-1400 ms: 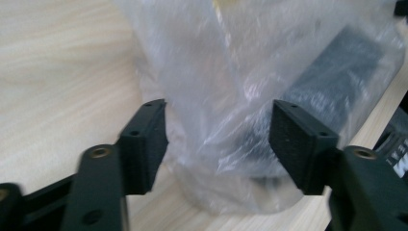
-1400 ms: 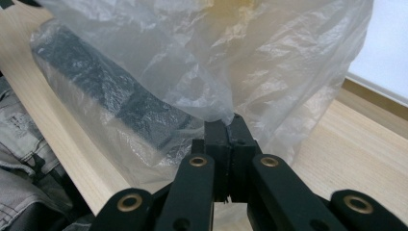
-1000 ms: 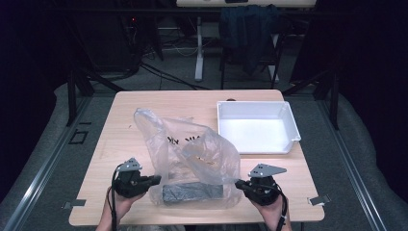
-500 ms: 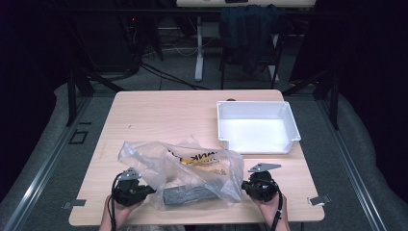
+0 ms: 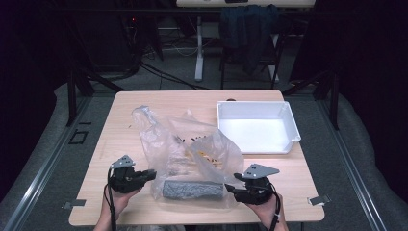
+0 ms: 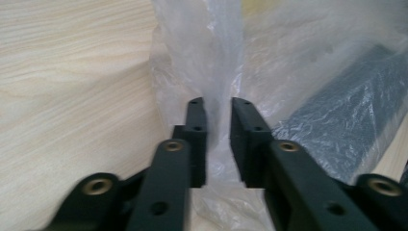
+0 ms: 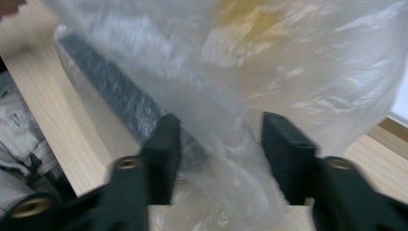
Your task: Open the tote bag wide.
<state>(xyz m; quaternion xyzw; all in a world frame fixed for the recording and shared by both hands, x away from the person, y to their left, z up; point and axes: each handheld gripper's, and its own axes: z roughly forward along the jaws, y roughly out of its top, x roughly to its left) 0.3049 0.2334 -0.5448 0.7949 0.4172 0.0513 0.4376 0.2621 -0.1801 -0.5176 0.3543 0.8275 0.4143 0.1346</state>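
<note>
Clear plastic bag (image 5: 190,154) sits in the lower middle of the high view, on the wooden table (image 5: 120,130), crumpled and puffed up, with its top rising toward the upper left of the bag. Inside it, along the bottom edge, a dark grey block (image 5: 193,189) lies flat and lengthwise across the frame; some yellow-and-black printed stuff (image 5: 204,153) shows through the film above it, too blurred to identify. Left gripper (image 5: 150,174) is at the bag's lower left corner, held by a hand (image 5: 118,199) coming in from the bottom edge. In the left gripper view its jaws stand nearly together with a narrow gap, and a fold of the bag (image 6: 219,96) runs up between them; looks pinched, film pulled taut above the tips. Grey block (image 6: 346,120) is at the right of that view, behind the film. Right gripper (image 5: 230,188) is at the bag's lower right corner, just beside the end of the block. In the right gripper view its jaws are wide apart, with loose bag film (image 7: 226,159) bulging between them, not clamped; picture is motion-blurred. Block (image 7: 110,91) runs diagonally at upper left there. White tray (image 5: 286,144) sits at the right of the high view, near the bag, not touching.
</note>
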